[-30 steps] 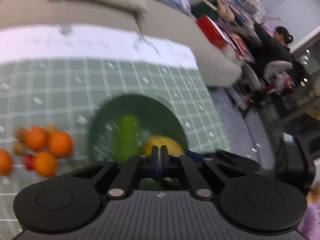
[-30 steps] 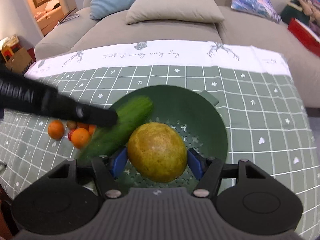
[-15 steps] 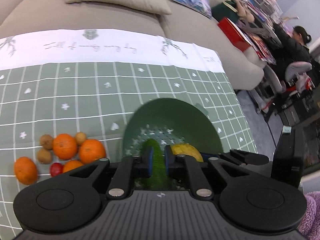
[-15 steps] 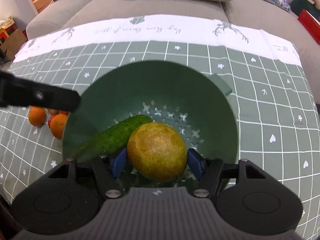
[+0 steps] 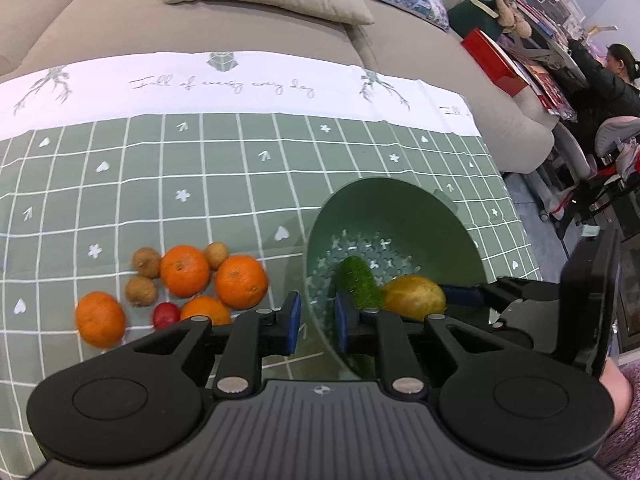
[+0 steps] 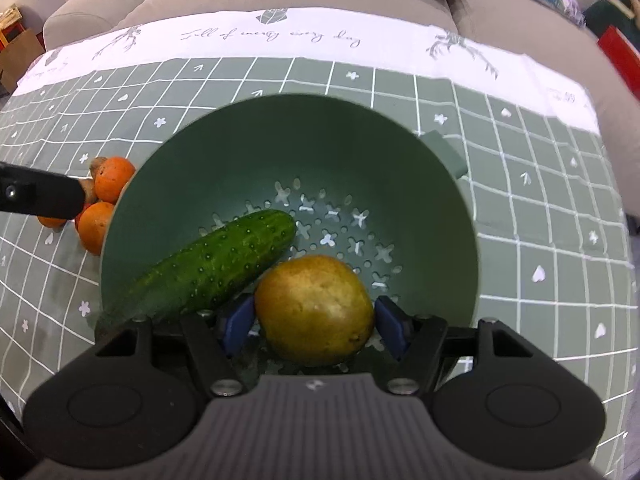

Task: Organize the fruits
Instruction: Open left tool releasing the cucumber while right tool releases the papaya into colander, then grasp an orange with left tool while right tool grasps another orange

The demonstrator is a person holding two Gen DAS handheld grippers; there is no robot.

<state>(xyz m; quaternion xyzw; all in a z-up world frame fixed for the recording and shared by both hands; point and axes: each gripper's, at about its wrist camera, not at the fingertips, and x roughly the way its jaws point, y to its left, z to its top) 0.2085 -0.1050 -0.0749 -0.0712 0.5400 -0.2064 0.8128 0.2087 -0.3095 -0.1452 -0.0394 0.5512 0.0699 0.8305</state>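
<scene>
Left tongs [image 5: 314, 318], just parting, straddle the colander [image 5: 400, 200] rim unclamped; right tongs [image 6: 316, 322] grasp the pear [image 6: 314, 308].

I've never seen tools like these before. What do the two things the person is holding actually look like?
Each hand-held gripper is matte black plastic: a ribbed grey-black body, two round discs at the sides, silver pivot pins, and angular linkage arms ending in blue pads. The left hand-held gripper and right hand-held gripper look identical, each with a small emblem on the body. No cables show.
</scene>
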